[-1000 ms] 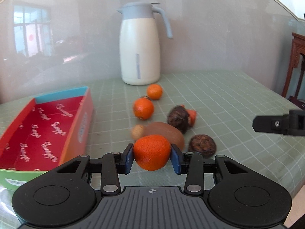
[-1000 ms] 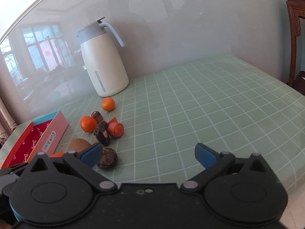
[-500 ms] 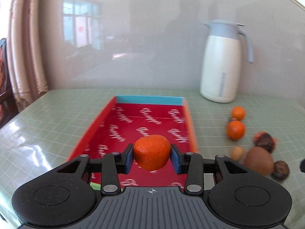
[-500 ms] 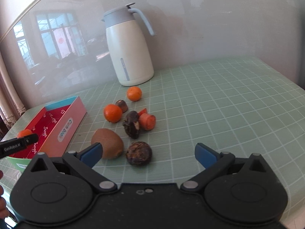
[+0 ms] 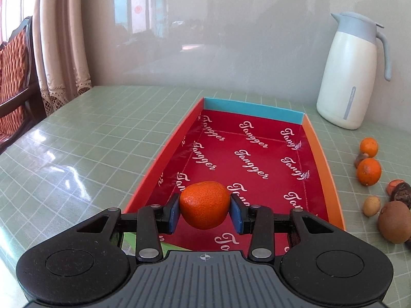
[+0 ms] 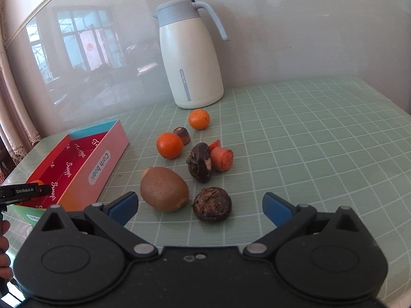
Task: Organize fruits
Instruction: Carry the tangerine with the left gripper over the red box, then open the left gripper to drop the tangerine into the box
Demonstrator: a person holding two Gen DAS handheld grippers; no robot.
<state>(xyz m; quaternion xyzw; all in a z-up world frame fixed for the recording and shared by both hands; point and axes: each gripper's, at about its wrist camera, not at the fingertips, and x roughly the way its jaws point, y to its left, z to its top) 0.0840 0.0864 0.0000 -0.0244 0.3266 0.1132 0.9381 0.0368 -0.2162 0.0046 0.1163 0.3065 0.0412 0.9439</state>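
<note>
My left gripper (image 5: 204,211) is shut on an orange mandarin (image 5: 204,204) and holds it over the near end of the red-lined box (image 5: 321,154). The box also shows at the left of the right wrist view (image 6: 102,159), with the left gripper's finger (image 6: 25,191) over it. My right gripper (image 6: 200,205) is open and empty, low over the table, with a brown kiwi (image 6: 164,188) and a dark round fruit (image 6: 212,204) between its fingers. Beyond lie two mandarins (image 6: 169,145) (image 6: 199,118), a dark lumpy fruit (image 6: 200,161) and carrot pieces (image 6: 222,157).
A white thermos jug (image 6: 191,59) with a grey lid stands at the back by the wall. The table has a green checked cloth (image 6: 308,141). A curtain and a wooden chair (image 5: 15,82) stand off the table's left side.
My left gripper has carried the mandarin from the fruit pile leftward to above the box. My right gripper has moved closer to the kiwi and dark fruit.
</note>
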